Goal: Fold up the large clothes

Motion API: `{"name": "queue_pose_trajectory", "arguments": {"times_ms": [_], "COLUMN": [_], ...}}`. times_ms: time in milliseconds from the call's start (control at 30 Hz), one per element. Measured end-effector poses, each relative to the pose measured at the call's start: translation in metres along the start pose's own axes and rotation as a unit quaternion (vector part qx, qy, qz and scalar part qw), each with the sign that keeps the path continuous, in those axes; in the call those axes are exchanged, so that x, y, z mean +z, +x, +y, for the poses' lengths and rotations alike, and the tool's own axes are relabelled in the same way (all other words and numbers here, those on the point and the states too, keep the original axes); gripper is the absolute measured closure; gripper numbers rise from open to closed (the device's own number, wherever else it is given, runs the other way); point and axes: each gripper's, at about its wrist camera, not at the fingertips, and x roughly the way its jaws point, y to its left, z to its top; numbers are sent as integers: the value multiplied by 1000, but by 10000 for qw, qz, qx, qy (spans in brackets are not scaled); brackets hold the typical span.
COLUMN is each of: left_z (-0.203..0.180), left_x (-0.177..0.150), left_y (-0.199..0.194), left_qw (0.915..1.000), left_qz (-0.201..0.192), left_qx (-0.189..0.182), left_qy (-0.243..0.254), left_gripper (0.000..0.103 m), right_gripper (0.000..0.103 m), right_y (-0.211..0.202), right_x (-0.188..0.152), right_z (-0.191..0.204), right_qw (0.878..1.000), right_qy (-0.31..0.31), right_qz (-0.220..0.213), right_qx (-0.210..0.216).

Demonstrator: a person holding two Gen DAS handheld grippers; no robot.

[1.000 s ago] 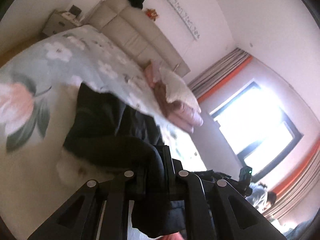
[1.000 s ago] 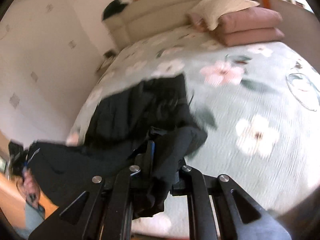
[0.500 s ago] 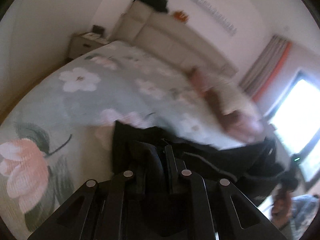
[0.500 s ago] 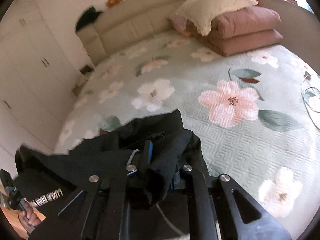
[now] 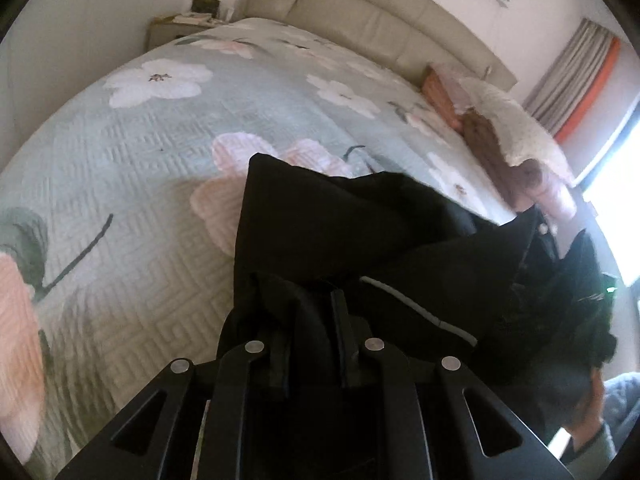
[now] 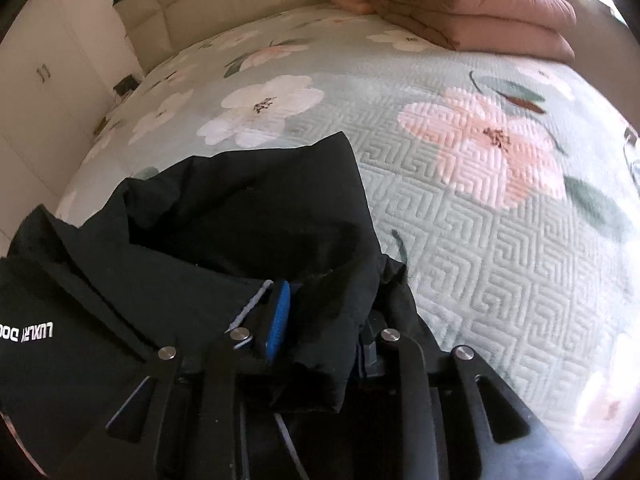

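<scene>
A large black jacket (image 5: 360, 232) with white lettering lies partly spread on a pale green floral bedspread (image 5: 140, 152). My left gripper (image 5: 316, 320) is shut on a bunched fold of the jacket, low over the bed. In the right wrist view the jacket (image 6: 224, 220) stretches away to the left. My right gripper (image 6: 320, 312) is shut on another fold of it; one blue pad (image 6: 280, 316) shows beside the cloth. The other hand and gripper show at the right edge of the left wrist view, behind the cloth.
Folded pink quilts with a cream pillow (image 6: 480, 12) lie at the head of the bed. A beige padded headboard (image 5: 380, 20) and a bedside table (image 5: 180, 26) stand beyond. White wardrobes (image 6: 44, 80) line the left. A bright window (image 5: 616, 184) is at right.
Both grippers have come down and forward over the bed with the jacket. The jacket now lies lower and more spread on the bedspread, which looks much closer.
</scene>
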Motion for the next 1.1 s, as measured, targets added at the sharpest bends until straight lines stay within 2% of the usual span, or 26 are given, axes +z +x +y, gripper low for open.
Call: {"name": "queue_pose_trajectory", "arguments": {"times_ms": [33, 100, 167, 233, 300, 367, 433, 467, 533, 600, 733, 900, 1000, 1100], "left_z": [3, 11, 17, 25, 34, 40, 37, 36, 30, 20, 3, -1, 4, 12], "left_x": [0, -2, -2, -2, -5, -11, -20, -25, -33, -38, -32, -7, 8, 18], "left_y": [-6, -31, -60, -86, -108, -132, -155, -164, -178, -182, -163, -112, -89, -70], "left_qw": [9999, 9992, 9970, 9921, 9856, 9848, 9864, 9876, 9917, 9946, 9975, 9982, 9984, 9993], "left_qz": [-4, -124, -277, -263, -158, -169, -168, -186, -246, -305, -356, -429, -486, -92], "left_qx": [-89, -331, -684, -1154, -1554, -1610, -1609, -1554, -1257, -925, -434, 115, -27, -329], "left_qy": [-49, -167, -251, -421, -640, -637, -276, -140, 98, 344, 438, 393, 273, 139], "left_gripper": [85, 84, 80, 75, 70, 60, 55, 54, 46, 45, 44, 44, 44, 44], "right_gripper": [72, 57, 31, 12, 11, 11, 11, 11, 11, 11, 11, 11, 11, 11], "right_y": [-8, -26, -58, -87, -110, -128, -137, -142, -149, -156, -161, -131, -100, -75], "right_x": [1, 3, -4, -18, -37, -55, -67, -75, -81, -84, -75, -41, -12, 18], "right_z": [-1, -7, -23, -39, -51, -58, -60, -59, -58, -53, -36, -18, -12, -4], "right_qw": [10000, 9997, 9973, 9940, 9924, 9928, 9940, 9950, 9958, 9960, 9964, 9935, 9901, 9875], "right_qy": [-14, 149, 518, 825, 943, 935, 861, 786, 700, 615, 258, -535, -984, -1297], "right_qz": [31, -35, -268, -511, -619, -607, -530, -475, -462, -519, -706, -945, -868, -661], "right_qx": [49, 208, 446, 501, 495, 438, 415, 393, 367, 382, 395, 338, 492, 607]}}
